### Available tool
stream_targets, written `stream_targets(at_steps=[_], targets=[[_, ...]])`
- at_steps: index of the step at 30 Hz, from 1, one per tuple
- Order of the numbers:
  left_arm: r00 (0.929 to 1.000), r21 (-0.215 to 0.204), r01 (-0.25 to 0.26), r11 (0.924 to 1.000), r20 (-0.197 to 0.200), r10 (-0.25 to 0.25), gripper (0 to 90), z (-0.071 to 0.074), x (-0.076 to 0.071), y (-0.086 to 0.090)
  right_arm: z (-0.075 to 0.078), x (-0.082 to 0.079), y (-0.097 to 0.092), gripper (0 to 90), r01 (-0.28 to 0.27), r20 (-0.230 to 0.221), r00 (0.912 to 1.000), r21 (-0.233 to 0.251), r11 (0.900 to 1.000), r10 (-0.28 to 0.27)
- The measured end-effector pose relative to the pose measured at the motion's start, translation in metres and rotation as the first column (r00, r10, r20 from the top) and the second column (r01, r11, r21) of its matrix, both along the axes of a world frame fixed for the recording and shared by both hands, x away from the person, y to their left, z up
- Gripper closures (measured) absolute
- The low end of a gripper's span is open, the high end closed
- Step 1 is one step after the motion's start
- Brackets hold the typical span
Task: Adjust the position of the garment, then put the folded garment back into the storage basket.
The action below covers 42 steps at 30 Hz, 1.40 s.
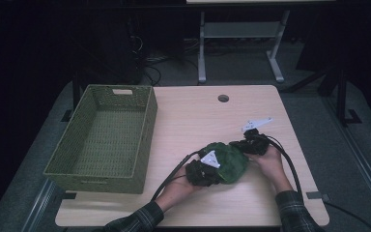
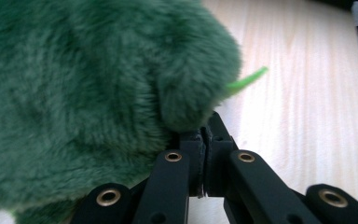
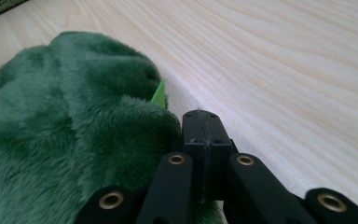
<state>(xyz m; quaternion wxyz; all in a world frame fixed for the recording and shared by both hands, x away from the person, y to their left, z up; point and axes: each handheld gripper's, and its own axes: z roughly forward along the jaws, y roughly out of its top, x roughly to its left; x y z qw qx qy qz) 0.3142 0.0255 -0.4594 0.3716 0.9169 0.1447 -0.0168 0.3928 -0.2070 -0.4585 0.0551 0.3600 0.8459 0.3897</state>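
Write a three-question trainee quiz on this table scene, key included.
1. Which colour is the plush toy between the left gripper and the right gripper?
2. True or false: the toy lies inside the woven basket.
3. In each gripper's own view, do its jaws stand wide apart or closed together?

Key:
1. Dark green.
2. False; it lies on the wooden table, to the right of the basket in the high view.
3. Closed together, right beside the fur.
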Motion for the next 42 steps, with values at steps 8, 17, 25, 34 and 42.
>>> stream_targets(at_steps=[8,17,25,34,42], targets=[[0.9994,0.025,-0.034,0.9991,0.011,0.033,88.2,-0.001,0.011,0.014,-0.002,-0.011,-0.007,90.0,-0.011,-0.001,0.9999,-0.014,0.9998,0.011],[0.9956,0.048,-0.088,0.9949,0.037,0.086,88.2,-0.001,0.022,0.031,0.001,-0.035,-0.016,90.0,-0.022,-0.002,0.9997,-0.033,0.9992,0.022],[0.9913,0.054,-0.126,0.9905,0.044,0.124,88.0,-0.002,0.031,0.041,-0.001,-0.056,-0.016,90.0,-0.049,-0.016,0.9987,-0.052,0.9974,0.048],[0.9917,0.068,-0.122,0.9902,0.050,0.119,87.2,0.000,0.031,0.044,-0.003,-0.061,-0.019,90.0,-0.047,-0.012,0.9988,-0.050,0.9976,0.047],[0.9919,0.055,-0.119,0.9913,0.049,0.117,71.0,0.005,0.029,0.053,0.003,-0.065,-0.035,68.3,0.027,0.015,0.9995,-0.011,0.9996,-0.027]])
